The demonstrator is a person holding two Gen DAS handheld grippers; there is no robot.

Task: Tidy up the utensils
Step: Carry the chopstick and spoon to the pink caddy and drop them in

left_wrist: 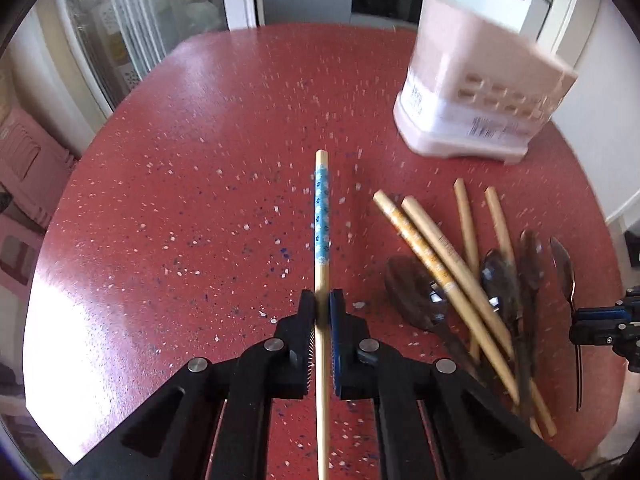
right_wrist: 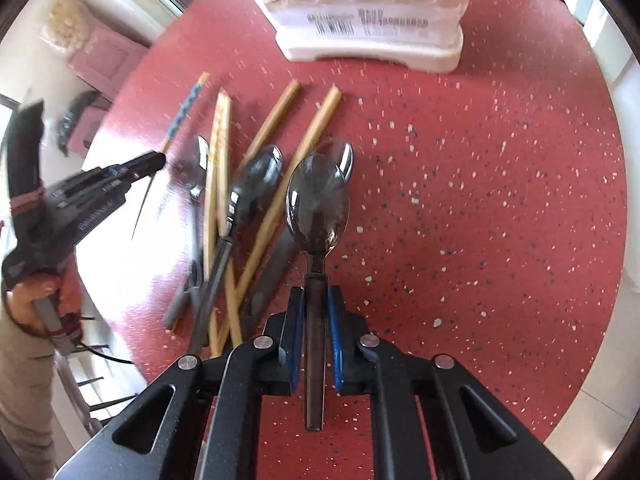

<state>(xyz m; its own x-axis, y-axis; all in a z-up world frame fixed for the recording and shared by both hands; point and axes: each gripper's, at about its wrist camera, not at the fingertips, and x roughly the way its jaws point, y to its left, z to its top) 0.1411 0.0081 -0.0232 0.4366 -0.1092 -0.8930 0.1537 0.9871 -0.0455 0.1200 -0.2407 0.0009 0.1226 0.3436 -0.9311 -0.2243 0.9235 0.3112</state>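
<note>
My left gripper (left_wrist: 322,304) is shut on a wooden chopstick with a blue patterned band (left_wrist: 322,216), held above the red table; both also show in the right wrist view, the gripper (right_wrist: 154,162) and the chopstick (right_wrist: 186,110). My right gripper (right_wrist: 316,300) is shut on the handle of a dark metal spoon (right_wrist: 318,200), bowl pointing forward. A pile of chopsticks (left_wrist: 448,264) and spoons (left_wrist: 500,280) lies on the table; it also shows in the right wrist view (right_wrist: 236,184). A pink-and-white utensil holder (left_wrist: 476,92) stands at the far side (right_wrist: 372,12).
The red speckled table (left_wrist: 200,184) is round, with its edge curving on the left and right (right_wrist: 500,200). The right gripper's body (left_wrist: 604,324) shows at the right edge of the left wrist view. Pink furniture and a glass door lie beyond the table.
</note>
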